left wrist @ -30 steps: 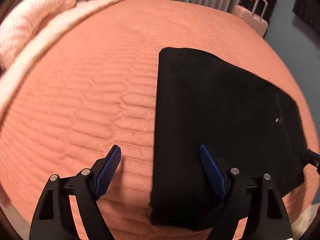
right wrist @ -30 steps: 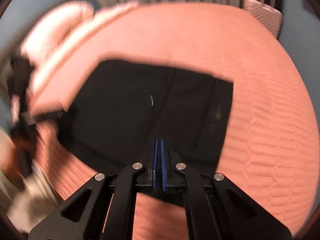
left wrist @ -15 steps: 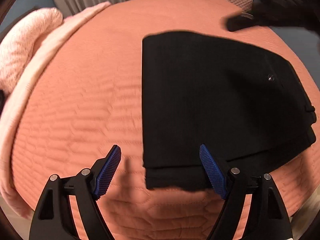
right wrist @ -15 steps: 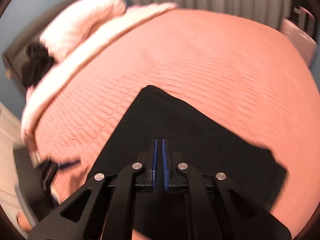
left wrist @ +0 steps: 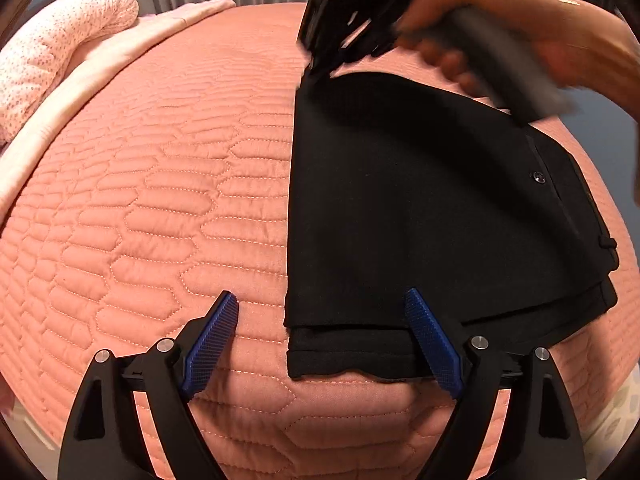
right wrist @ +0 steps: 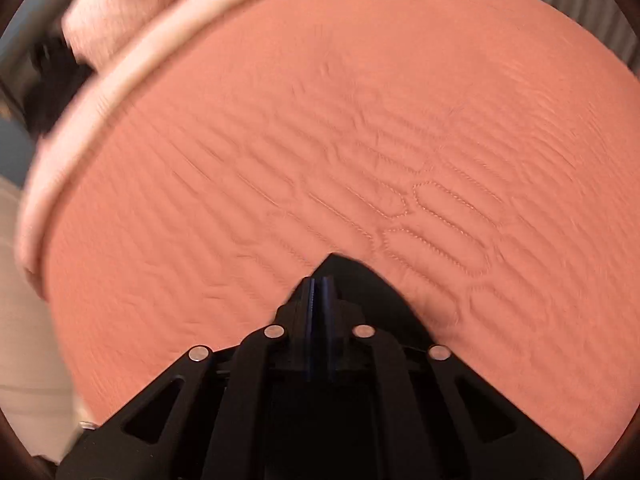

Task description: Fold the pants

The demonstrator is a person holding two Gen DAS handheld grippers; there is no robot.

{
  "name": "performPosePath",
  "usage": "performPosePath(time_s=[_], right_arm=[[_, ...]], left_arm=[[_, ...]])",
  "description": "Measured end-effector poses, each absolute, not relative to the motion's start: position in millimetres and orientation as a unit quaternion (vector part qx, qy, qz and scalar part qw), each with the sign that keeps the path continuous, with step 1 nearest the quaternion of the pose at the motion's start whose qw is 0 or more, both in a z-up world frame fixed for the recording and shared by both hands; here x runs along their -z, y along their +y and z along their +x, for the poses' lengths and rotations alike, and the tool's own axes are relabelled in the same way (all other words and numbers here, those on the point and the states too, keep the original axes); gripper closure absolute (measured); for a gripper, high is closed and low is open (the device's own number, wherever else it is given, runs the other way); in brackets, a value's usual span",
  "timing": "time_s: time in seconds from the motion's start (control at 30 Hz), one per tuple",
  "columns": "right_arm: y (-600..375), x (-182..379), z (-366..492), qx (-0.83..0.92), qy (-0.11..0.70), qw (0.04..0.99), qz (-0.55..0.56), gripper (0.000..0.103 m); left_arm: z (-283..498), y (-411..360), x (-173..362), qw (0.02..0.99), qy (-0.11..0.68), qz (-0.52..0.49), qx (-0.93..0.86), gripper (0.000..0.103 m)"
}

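While its jaws are opening over the salmon quilted bedspread (left wrist: 160,200), the left gripper (left wrist: 324,340) straddles the near-left corner of the folded black pants (left wrist: 420,208), touching nothing. Beyond, the right gripper (right wrist: 319,280), pads pressed together, sits at the pants' far corner.

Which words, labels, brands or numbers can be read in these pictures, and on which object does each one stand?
None can be read.
The black pants show only a plain metal snap, no label.
The quilted bedspread has only stitching.
The pink pillow has small dots, not letters.
The right wrist view is blurred.
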State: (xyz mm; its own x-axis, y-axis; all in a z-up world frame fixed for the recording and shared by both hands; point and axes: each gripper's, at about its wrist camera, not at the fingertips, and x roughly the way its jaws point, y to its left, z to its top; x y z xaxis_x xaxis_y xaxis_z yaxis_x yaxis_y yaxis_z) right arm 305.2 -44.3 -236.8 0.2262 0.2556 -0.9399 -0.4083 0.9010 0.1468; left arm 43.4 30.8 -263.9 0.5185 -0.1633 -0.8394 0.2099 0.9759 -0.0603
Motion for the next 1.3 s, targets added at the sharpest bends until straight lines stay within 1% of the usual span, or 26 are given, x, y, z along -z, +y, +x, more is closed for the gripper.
performPosePath(time_s=[0.07,0.13,0.17,0.27,0.3,0.37,0.4,0.43,0.5,0.53,0.6,0.63,0.7,0.73,0.77,0.8,0.83,0.87,0.9,1.0,1.03,1.07,1.13,1.2,1.27,1.3], right_arm=[[-54,224,321,-0.132,0.564,0.812,-0.065,0.095],[-57,207,314,-0.174,0.545,0.820,-0.018,0.096],[-53,204,304,-0.203,0.549,0.811,-0.006,0.096],[-32,231,280,-0.222,0.567,0.789,-0.078,0.096],[-32,239,282,-0.226,0.560,0.793,-0.082,0.097],[-47,238,302,-0.165,0.559,0.812,-0.034,0.095],[-61,227,307,-0.105,0.549,0.829,-0.019,0.090],[-74,211,303,-0.112,0.529,0.841,0.018,0.091],[-96,185,271,-0.143,0.501,0.851,0.071,0.091],[-100,180,255,-0.143,0.494,0.855,0.070,0.091],[-129,174,191,-0.122,0.484,0.866,0.039,0.091],[-146,180,153,-0.109,0.484,0.867,0.042,0.091],[-176,207,114,-0.081,0.504,0.859,0.044,0.092],[-197,226,92,-0.044,0.524,0.850,0.032,0.096],[-214,234,79,-0.052,0.515,0.854,0.056,0.100],[-231,224,61,-0.023,0.499,0.862,0.082,0.099],[-241,212,46,0.021,0.494,0.865,0.090,0.093],[-247,202,34,0.019,0.479,0.872,0.104,0.092],[-252,197,25,0.008,0.468,0.876,0.114,0.092],[-265,216,17,0.020,0.495,0.866,0.072,0.089],[-278,219,13,0.016,0.491,0.866,0.089,0.081],[-287,213,7,0.040,0.485,0.867,0.105,0.064],[-296,194,-6,0.091,0.466,0.875,0.090,0.063],[-291,183,-13,0.069,0.451,0.884,0.102,0.063],[-281,188,-11,0.033,0.463,0.879,0.108,0.064],[-274,198,-7,0.031,0.475,0.875,0.090,0.064]], left_arm=[[43,31,265,0.872,0.477,0.022,0.107,0.018],[37,32,262,0.873,0.475,0.022,0.109,0.018],[18,30,260,0.873,0.475,0.021,0.109,0.018],[20,34,269,0.875,0.473,0.021,0.106,0.018],[22,35,270,0.875,0.472,0.022,0.105,0.018],[22,28,273,0.874,0.475,0.028,0.101,0.017],[22,27,272,0.872,0.477,0.032,0.100,0.016],[23,27,271,0.871,0.480,0.035,0.098,0.015],[28,27,267,0.865,0.491,0.033,0.098,0.015],[29,27,263,0.863,0.496,0.030,0.095,0.015],[27,27,250,0.867,0.489,0.024,0.096,0.018],[25,25,242,0.872,0.479,0.022,0.101,0.018],[20,14,225,0.882,0.456,0.028,0.117,0.017],[20,8,224,0.881,0.456,0.038,0.124,0.017],[20,-2,228,0.877,0.459,0.060,0.126,0.016],[21,-10,240,0.874,0.464,0.083,0.121,0.016],[23,-11,250,0.868,0.473,0.097,0.117,0.016],[24,-14,262,0.862,0.482,0.108,0.113,0.015],[21,-9,262,0.872,0.468,0.093,0.111,0.015],[22,-4,260,0.868,0.482,0.073,0.098,0.015],[23,-4,260,0.866,0.486,0.072,0.097,0.015],[24,-3,257,0.863,0.491,0.075,0.093,0.015],[19,-2,246,0.868,0.483,0.091,0.072,0.017],[10,-2,225,0.882,0.457,0.093,0.074,0.017],[8,-13,217,0.883,0.450,0.093,0.091,0.016],[9,-20,221,0.881,0.452,0.105,0.095,0.016]])
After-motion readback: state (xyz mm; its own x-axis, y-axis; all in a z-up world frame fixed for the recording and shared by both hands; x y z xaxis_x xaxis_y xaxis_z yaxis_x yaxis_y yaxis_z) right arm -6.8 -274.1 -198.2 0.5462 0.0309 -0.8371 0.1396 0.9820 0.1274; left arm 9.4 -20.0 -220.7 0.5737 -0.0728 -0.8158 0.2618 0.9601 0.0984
